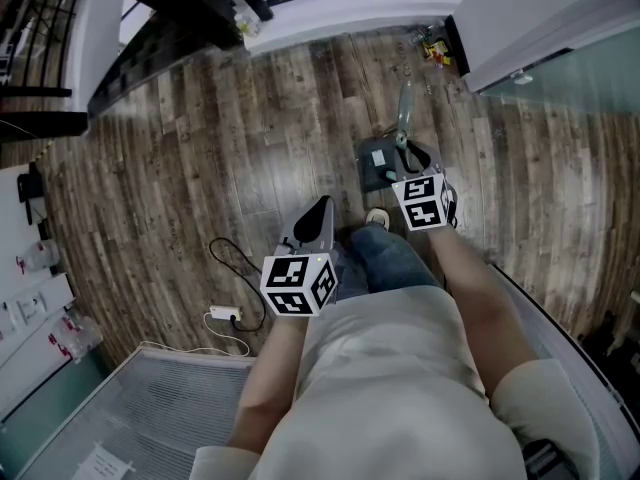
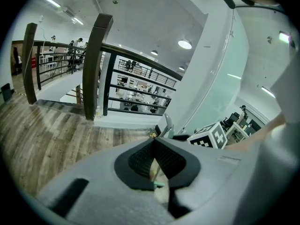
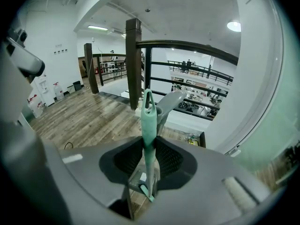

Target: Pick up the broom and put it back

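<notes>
R gripper (image 3: pixel 149 142) – on broom (image 3: pixel 148 112) handle

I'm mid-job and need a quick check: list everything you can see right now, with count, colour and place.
broom: one, teal handle, upright between the right gripper's jaws
dustpan: one, dark grey, on the floor just beyond the right gripper
cable: one, black, ending at a white block, on the floor left of the left gripper
small items: yellow and red, count unclear, by the far white wall
railing: dark posts and rails, along the floor's far edge
floor: brown wood planks
shoe: one visible, light, between the grippers
left gripper: grey, jaws together, empty
right gripper: grey, jaws closed on the broom handle
</notes>
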Motion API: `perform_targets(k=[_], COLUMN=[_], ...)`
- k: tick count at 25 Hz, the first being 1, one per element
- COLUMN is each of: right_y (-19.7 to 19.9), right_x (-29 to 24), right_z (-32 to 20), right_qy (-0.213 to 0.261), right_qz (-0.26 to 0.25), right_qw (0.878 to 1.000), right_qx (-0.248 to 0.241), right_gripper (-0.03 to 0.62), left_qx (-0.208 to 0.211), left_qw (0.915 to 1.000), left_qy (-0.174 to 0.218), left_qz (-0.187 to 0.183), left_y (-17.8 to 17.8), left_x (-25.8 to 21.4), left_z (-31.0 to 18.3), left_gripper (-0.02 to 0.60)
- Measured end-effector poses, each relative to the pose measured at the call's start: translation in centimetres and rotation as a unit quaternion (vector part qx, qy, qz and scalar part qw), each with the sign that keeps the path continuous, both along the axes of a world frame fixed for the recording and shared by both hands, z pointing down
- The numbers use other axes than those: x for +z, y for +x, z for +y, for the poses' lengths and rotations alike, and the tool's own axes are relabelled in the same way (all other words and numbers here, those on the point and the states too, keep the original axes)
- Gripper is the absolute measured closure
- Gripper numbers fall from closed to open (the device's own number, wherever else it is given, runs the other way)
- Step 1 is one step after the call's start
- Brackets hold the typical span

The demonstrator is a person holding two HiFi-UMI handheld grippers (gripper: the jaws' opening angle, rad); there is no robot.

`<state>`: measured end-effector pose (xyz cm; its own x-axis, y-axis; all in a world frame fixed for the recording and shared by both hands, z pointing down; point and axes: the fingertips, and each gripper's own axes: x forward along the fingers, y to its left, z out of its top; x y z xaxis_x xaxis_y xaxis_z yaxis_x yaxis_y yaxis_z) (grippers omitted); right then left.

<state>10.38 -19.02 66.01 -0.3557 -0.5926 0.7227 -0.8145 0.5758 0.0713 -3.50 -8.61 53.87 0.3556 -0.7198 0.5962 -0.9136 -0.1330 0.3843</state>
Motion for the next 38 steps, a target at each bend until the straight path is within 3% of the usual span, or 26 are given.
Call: perform_targets(k=[38], right_y=[0.1], right_x=[-1.0], right_z=[1.1], right_qy=[0.011], right_qz=[0.011], right_qw=[1.0], right_qx=[0.004], right_gripper=[0.467], left_qx=[0.003], left_qw=[0.9999], left_qy=[0.011], left_qz=[0.002], left_y=[-0.2], left_x=[-1.1], left_z=[1.4], left_gripper=[0.577])
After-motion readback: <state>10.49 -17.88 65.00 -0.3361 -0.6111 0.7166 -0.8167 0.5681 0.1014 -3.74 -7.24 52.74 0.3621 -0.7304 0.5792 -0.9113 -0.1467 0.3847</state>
